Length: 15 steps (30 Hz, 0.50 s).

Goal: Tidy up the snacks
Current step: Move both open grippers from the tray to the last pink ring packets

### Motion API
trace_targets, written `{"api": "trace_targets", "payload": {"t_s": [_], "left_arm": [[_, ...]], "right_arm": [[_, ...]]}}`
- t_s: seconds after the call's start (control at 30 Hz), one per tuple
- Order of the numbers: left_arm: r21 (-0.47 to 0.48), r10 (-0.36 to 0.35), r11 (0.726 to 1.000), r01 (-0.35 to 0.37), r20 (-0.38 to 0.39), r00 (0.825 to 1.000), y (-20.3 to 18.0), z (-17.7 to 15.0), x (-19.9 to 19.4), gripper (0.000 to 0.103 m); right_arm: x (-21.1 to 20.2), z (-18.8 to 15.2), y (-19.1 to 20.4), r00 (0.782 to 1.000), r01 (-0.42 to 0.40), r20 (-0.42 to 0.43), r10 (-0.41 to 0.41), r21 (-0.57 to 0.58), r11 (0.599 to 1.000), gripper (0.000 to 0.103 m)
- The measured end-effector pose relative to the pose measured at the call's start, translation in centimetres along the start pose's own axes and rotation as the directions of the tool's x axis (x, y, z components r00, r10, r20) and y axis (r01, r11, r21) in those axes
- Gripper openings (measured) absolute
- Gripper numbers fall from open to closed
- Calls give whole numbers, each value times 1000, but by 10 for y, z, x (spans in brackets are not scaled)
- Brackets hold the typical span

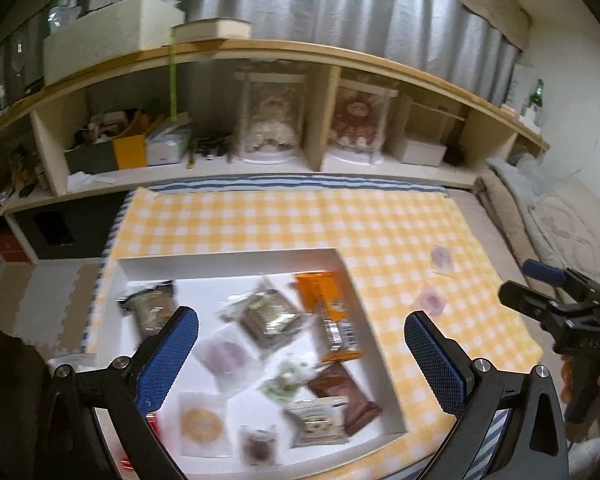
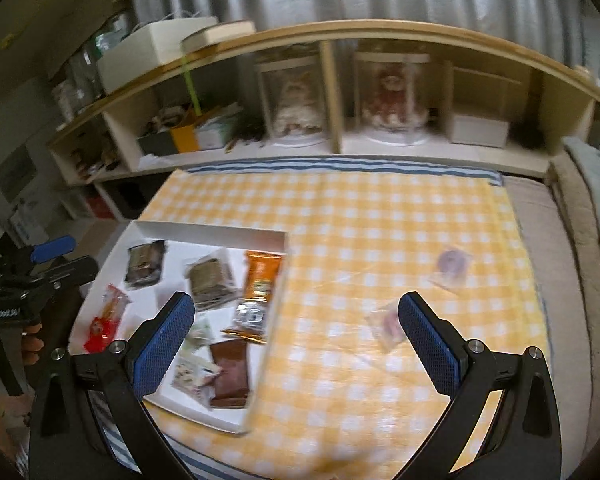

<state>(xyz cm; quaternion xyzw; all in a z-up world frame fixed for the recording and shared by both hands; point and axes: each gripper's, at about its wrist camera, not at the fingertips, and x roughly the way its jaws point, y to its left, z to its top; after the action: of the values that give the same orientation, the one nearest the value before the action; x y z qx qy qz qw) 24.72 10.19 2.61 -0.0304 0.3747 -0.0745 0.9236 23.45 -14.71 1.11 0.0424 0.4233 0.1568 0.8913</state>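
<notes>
Red snack packet [image 2: 103,322] shows clearly only from right wrist.

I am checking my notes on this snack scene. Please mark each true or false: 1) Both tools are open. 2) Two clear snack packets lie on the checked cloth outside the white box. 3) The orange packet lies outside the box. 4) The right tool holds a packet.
1) True: the left tool and right tool are open.
2) True: two clear packets lie on the checked cloth, outside the white box.
3) False: the orange packet lies inside the box.
4) False: it holds nothing.
</notes>
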Motion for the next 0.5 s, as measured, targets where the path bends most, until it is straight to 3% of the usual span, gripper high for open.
{"api": "trace_targets", "payload": {"t_s": [0.27,0.5], "left_arm": [[-7,-121,993,121,-15,993,-48,0,46,103],[37,-173,984,173,-6,985,-84,-5,86,103]], "right_arm": [[-3,-10,-63,997,74,13,-75,81,994,103],[3,-22,-118,988,139,45,-147,146,979,103]]}}
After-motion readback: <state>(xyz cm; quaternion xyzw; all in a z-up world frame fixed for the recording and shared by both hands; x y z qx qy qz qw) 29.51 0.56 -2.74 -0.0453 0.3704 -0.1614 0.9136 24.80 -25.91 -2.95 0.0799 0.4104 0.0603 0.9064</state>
